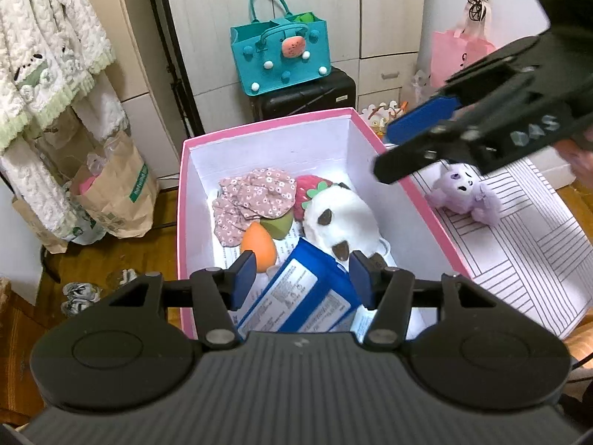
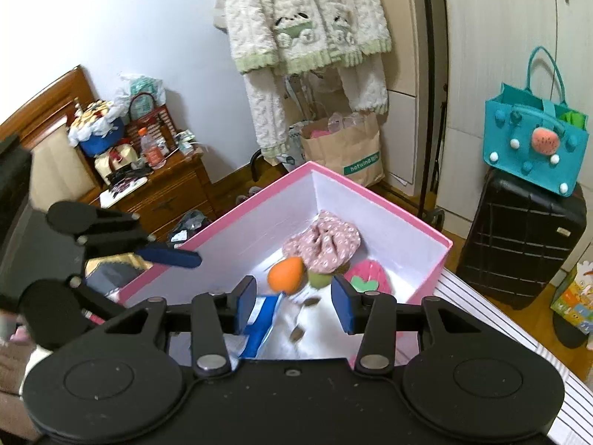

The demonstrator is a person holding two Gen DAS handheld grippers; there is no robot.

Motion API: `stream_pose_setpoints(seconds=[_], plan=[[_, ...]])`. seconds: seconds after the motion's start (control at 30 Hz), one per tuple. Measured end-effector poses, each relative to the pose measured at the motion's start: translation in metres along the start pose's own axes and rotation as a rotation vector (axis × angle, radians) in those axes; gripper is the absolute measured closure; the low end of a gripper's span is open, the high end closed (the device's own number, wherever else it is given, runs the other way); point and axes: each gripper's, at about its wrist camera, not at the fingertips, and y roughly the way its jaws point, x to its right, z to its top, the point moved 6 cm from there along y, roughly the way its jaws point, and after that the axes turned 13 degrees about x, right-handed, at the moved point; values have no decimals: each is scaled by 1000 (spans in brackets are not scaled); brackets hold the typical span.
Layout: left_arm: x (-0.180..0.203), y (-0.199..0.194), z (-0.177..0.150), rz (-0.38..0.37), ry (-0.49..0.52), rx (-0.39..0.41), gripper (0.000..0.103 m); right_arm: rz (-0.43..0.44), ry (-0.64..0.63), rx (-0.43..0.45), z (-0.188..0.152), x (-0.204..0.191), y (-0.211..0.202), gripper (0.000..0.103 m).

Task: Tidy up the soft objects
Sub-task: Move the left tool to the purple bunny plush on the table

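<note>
A pink box with white inside holds a floral cloth, a strawberry plush, a white and brown plush, an orange sponge, a green sponge and a blue tissue pack. A purple plush lies on the lined sheet right of the box. My left gripper is open above the box's near end. My right gripper is open and empty above the box; it also shows in the left wrist view, above the box's right wall.
The lined white sheet lies under the box. A teal felt bag sits on a black suitcase. A paper bag and hanging fleece clothes are at the left. A wooden nightstand stands beyond the box.
</note>
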Motion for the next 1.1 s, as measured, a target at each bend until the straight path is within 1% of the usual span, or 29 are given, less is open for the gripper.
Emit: stream_pose_setpoints(seconds=[0.07,0.23,0.47,0.57,0.87,0.93,0.97,1.0,1.1], plan=[[3,-5,0,12,4,-3,48,7,-12,2,-2,-7,-13,53],[13,-21,0,-6,5,-3,47,14,-14,14,-8,-19,-44,52],[36,-48,1,-31,35,8,44,-5,-12,28,-23,-26,-84,52],[44,-60,3,-32,12,16,43,-21,-16,32,-29,-26,-98,49],[85,-79,-2,-112,21,-19,42,-56,-12,50,-56,-21,-141,48],[96,-80,0,-123,45,-27,40,-65,-13,48,-64,-20,-150,46],[102,-80,1,-128,62,-29,39,-72,-11,47,-68,-17,-155,41],[107,-79,3,-130,76,-31,39,-77,-11,46,-71,-16,-158,38],[123,-74,6,-147,91,-33,39,-95,-3,50,-81,-9,-169,37]])
